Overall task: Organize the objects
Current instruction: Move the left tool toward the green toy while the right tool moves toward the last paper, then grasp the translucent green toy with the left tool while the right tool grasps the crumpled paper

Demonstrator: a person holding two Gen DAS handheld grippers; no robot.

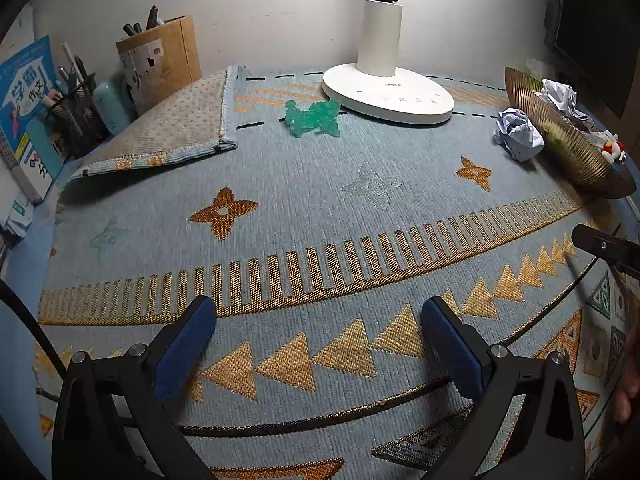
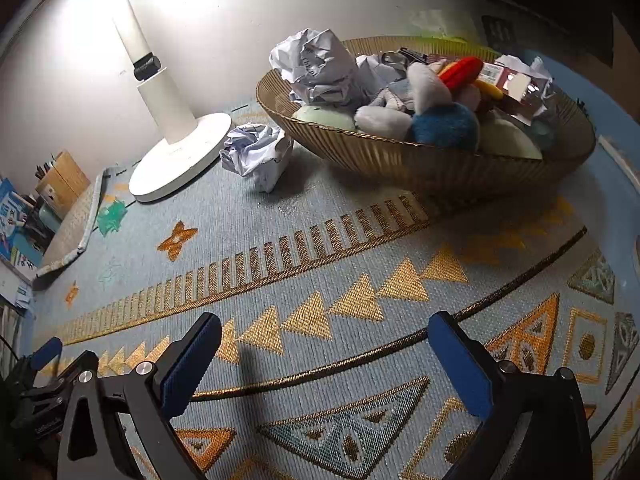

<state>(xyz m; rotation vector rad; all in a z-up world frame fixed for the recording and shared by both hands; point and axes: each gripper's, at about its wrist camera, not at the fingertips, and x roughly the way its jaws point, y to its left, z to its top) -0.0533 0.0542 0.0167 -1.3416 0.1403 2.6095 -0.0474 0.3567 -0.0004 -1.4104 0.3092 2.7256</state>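
Note:
A green translucent toy point(image 1: 313, 117) lies on the patterned mat near the lamp base; it also shows in the right wrist view point(image 2: 111, 218). A crumpled paper ball point(image 1: 518, 133) lies beside the gold ribbed bowl point(image 1: 568, 142); the paper ball point(image 2: 258, 155) and the bowl point(image 2: 400, 156) also show in the right wrist view. The bowl holds crumpled paper point(image 2: 316, 66), plush toys point(image 2: 440, 120) and packets. My left gripper point(image 1: 318, 324) is open and empty, low over the mat. My right gripper point(image 2: 326, 340) is open and empty, well in front of the bowl.
A white lamp point(image 1: 384, 68) stands at the back. A folded mat corner point(image 1: 172, 124), a cardboard pen box point(image 1: 160, 60), a mesh pen holder point(image 1: 76, 116) and books point(image 1: 28, 92) are at the left. The right gripper's finger point(image 1: 600, 244) shows at the right edge.

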